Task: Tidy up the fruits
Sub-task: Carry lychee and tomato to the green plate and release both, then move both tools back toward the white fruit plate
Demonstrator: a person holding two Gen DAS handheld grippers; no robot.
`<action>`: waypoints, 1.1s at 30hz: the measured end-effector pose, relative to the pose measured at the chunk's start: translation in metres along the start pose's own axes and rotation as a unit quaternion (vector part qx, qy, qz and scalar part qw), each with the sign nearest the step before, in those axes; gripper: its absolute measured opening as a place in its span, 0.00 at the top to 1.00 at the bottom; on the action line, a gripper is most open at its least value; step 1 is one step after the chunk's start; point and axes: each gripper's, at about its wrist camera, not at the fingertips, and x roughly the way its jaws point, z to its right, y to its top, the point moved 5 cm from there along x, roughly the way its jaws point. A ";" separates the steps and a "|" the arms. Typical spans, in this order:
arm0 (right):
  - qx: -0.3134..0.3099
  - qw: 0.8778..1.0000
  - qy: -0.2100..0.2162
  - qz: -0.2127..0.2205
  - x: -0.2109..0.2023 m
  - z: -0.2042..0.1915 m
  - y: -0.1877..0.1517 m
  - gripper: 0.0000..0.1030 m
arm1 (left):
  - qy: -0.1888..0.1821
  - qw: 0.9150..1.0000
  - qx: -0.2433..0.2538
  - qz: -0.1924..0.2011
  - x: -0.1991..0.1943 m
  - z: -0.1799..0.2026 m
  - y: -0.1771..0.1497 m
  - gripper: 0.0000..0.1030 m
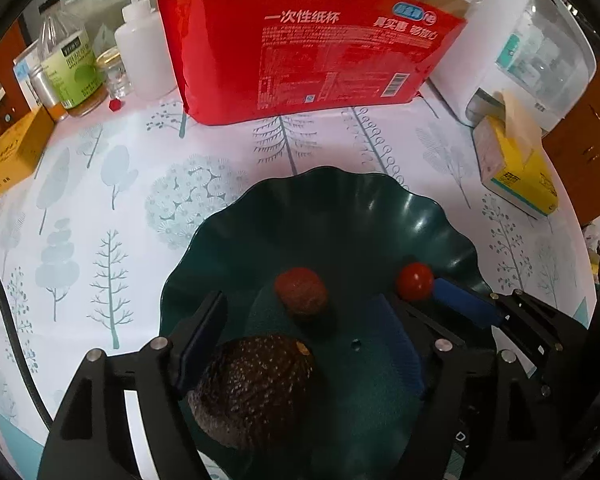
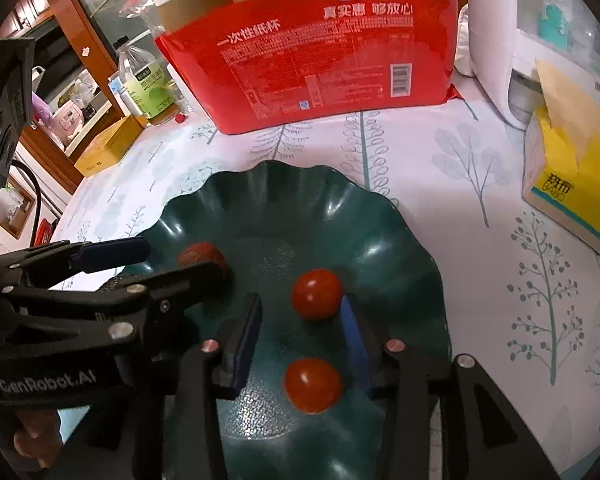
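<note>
A dark green wavy plate [image 1: 340, 208] [image 2: 380, 224] lies on the tree-print tablecloth. In the left wrist view it holds a dark avocado [image 1: 256, 388], a brown-red date [image 1: 302, 294] and a cherry tomato [image 1: 414, 281]. My left gripper [image 1: 300, 344] is open above the plate, the avocado lying beside its left finger. My right gripper [image 2: 304, 344] is open; one cherry tomato [image 2: 313, 385] lies between its fingers on the plate, another tomato [image 2: 317, 294] just beyond the tips. The date [image 2: 202, 258] shows behind the left gripper [image 2: 140, 260].
A large red paper-cup package [image 1: 308, 52] [image 2: 320, 56] stands behind the plate. Bottles [image 1: 70, 64] and a yellow box [image 1: 8, 156] stand at back left. A yellow tissue box [image 1: 516, 168] [image 2: 576, 184] and a white appliance [image 1: 520, 48] are on the right.
</note>
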 end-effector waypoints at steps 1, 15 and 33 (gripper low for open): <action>-0.002 1.000 -0.001 0.002 -0.002 -0.001 0.000 0.59 | 0.001 1.000 0.001 0.001 -0.002 0.000 -0.001 0.23; 0.001 1.000 -0.011 0.008 -0.029 -0.005 -0.004 0.59 | -0.006 1.000 0.000 0.008 -0.040 0.002 -0.012 0.11; 0.020 0.999 -0.026 0.024 -0.106 -0.030 -0.020 0.59 | 0.007 1.000 -0.017 0.023 -0.132 -0.003 -0.044 0.11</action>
